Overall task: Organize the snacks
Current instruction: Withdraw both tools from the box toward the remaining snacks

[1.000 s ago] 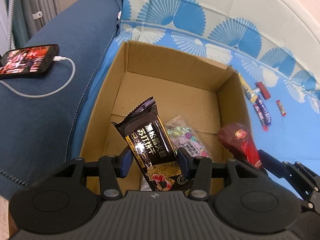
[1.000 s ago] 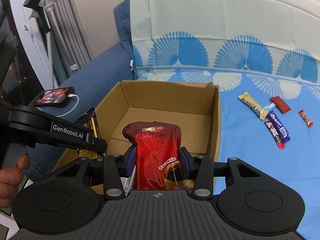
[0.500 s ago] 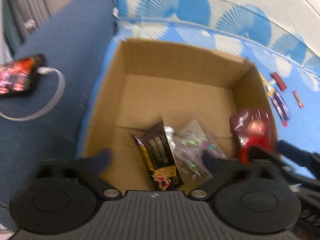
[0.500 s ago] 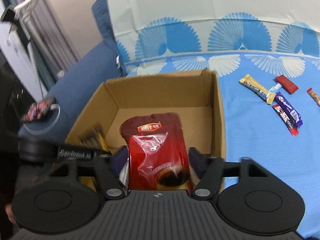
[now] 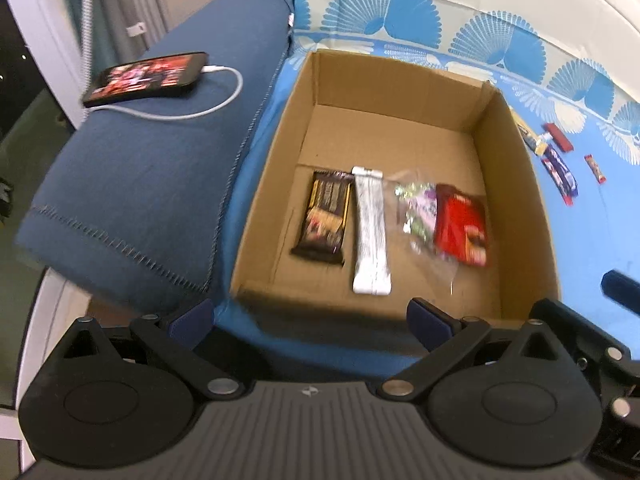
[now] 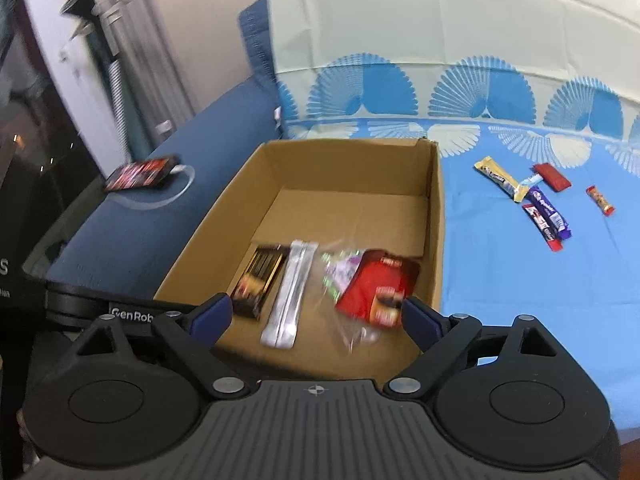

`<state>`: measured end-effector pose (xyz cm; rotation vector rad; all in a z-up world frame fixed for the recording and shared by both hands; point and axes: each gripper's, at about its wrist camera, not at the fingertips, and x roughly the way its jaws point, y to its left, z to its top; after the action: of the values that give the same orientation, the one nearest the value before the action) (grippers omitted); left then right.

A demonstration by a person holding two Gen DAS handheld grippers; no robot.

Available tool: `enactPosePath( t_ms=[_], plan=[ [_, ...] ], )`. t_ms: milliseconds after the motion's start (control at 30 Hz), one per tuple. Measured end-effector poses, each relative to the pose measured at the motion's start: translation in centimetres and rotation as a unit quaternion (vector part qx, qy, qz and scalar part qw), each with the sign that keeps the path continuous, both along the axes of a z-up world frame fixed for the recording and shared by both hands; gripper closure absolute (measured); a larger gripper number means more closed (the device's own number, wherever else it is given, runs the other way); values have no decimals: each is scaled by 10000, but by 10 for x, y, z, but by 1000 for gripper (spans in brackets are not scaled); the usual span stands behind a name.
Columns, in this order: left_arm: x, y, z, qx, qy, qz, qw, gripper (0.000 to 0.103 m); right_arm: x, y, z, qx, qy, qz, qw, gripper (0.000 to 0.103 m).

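Sofa [image 5: 132,184], dark blue, along the left, with a phone [image 5: 148,78] lying on its arm, plugged into a white cable [image 5: 192,114]. Blue fan-patterned sheet [image 6: 520,264] spread over the seat beside it. Cardboard box [image 5: 516,200] standing open on that sheet, hard against the sofa arm. On the box floor, side by side toward the near wall: black biscuit packet [image 5: 326,216] at the left, white wrapper [image 5: 370,232] just beside it, clear candy bag [image 5: 418,212] next, red pouch [image 5: 460,228] at the right, overlapping the candy bag's edge. Left gripper [image 5: 312,316] at the box's near edge, jaws spread as wide as they go after just opening, nothing between them. Right gripper [image 6: 316,312] likewise near the front wall, jaws just parted wide, empty, the red pouch lying free beyond its right pad. Loose snack bars [image 6: 540,200] scattered on the sheet to the right, well apart from the box: yellow, red, purple and a small orange one.
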<state>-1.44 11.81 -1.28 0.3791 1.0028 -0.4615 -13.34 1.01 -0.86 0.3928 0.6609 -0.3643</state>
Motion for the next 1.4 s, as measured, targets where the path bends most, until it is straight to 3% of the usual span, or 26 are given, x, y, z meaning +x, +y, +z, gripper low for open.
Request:
enactPosePath(
  t_ms=[367,867,1133,1400],
  plan=[
    [-62,33,38,-344,-508,-91,9981,0,-56,46,38,-726,-466,125,9962,6],
    [-91,46,59,-491,-810,-194,9953,0,-84,62,53,-889,-787,26,9929,5],
    [-89,47,58,-491,-741,-226,9958,0,-87,62,52,-886,-786,10,9930,5],
    [-79,41,46,-308,-292,-232,9988,0,-80,55,45,-715,-636,0,9954,4]
  ],
)
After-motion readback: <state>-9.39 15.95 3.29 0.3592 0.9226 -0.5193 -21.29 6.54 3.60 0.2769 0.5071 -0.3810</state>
